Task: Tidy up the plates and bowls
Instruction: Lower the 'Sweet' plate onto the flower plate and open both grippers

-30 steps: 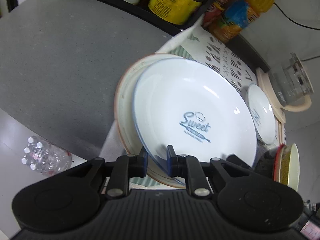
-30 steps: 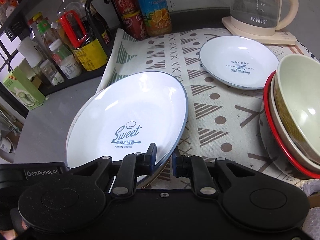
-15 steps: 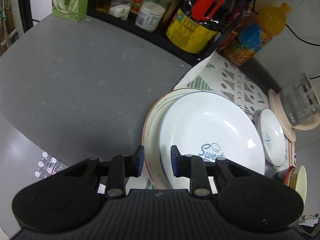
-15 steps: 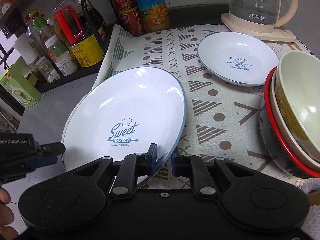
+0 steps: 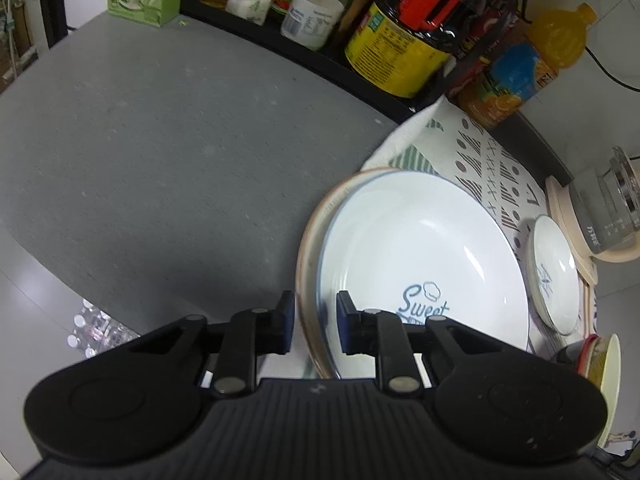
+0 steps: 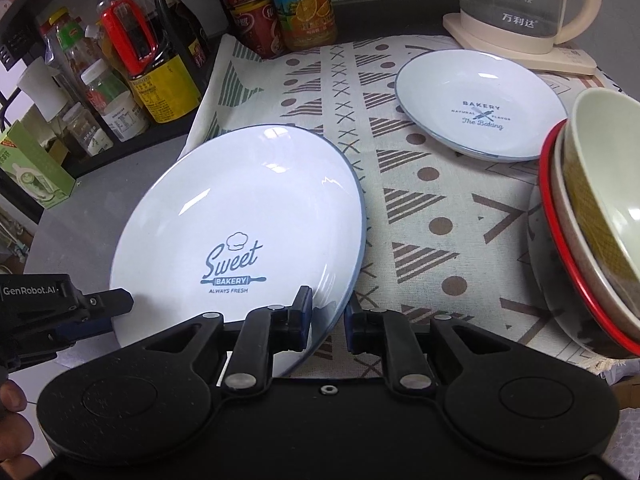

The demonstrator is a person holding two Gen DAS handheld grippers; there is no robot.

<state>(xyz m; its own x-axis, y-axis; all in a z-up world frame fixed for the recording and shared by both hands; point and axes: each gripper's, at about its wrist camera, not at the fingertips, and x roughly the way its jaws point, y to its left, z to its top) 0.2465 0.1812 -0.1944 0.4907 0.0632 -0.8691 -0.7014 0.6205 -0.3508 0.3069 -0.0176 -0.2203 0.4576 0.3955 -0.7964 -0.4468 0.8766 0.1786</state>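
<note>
The grey counter [image 5: 160, 152] carries a patterned cloth [image 6: 400, 208], and places here run from that cloth. On its left edge, half over onto the counter, sits a brown-rimmed plate [image 5: 310, 248] with a white "Sweet" plate [image 6: 240, 216] stacked in it. The right gripper [image 6: 328, 316] is clamped on the near rim of the "Sweet" plate, which looks tilted, its near-right edge raised off the cloth. The left gripper [image 5: 314, 320] straddles the near-left rims of both plates; its jaws are closing, with the rims between the pads [image 5: 286, 320] but a gap still visible on each side, so nothing is gripped. At the cloth's right edge stand nested bowls [image 6: 592, 216], a cream one inside a red-rimmed one, leaning. Toward the cloth's far right lies a small "Bakery" plate [image 6: 480, 112], apart from the others. Behind it, off the cloth's far corner, stands a glass kettle [image 6: 528, 0] on its cream base. Along the cloth's far left side a black rack [image 5: 304, 56] holds bottles and jars, with a juice bottle [image 6: 304, 4] beside it.
</note>
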